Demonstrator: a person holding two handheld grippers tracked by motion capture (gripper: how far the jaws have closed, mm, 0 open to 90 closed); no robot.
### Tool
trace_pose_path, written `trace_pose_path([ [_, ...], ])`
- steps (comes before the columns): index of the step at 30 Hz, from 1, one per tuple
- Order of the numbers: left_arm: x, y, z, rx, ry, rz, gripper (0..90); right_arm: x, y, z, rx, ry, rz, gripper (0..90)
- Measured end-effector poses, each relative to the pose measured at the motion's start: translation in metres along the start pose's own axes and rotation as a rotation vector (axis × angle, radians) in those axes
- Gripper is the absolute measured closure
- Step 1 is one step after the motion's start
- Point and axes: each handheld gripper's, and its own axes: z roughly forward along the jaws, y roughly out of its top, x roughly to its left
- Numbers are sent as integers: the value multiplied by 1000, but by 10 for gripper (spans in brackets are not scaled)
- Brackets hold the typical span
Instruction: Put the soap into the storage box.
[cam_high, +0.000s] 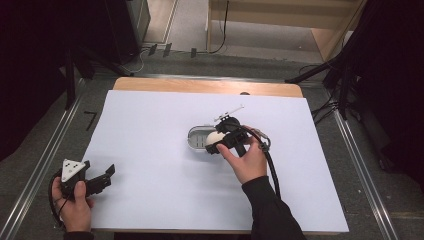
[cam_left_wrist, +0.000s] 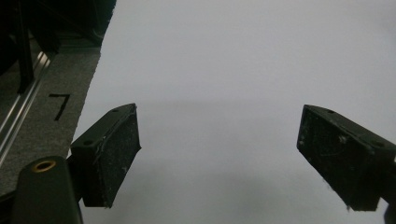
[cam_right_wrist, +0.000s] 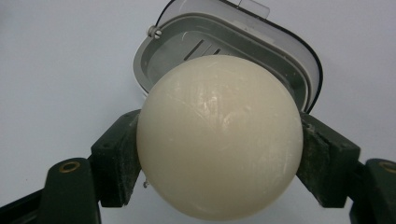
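R tool (cam_right_wrist: 219, 186) clamps a cream ball (cam_right_wrist: 219, 140) betw both pads, held just above/in front of the open grey case (cam_right_wrist: 224, 42) mid bench (cam_high: 150, 130). L tool (cam_left_wrist: 219, 158) idle w/ jaws wide, nothing betw them, near bench's left front corner. Risk: ball is smooth & round, gripped near its widest part, so a tilt or slack squeeze could pop it out & it'd roll off; lowering off-centre could clip the case rim & shove it

Wide bare counter (cam_high: 150, 130) lies ahead of the left gripper (cam_left_wrist: 219, 154), nothing between its jaws. On the right, the open case (cam_right_wrist: 224, 42) sits just behind the ball (cam_right_wrist: 219, 135).
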Motion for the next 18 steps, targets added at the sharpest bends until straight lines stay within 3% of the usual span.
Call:
trace_pose_path([
  [18,0,0,0,-2,-1,-2,142,0,16,15,27,1,5,252],
])
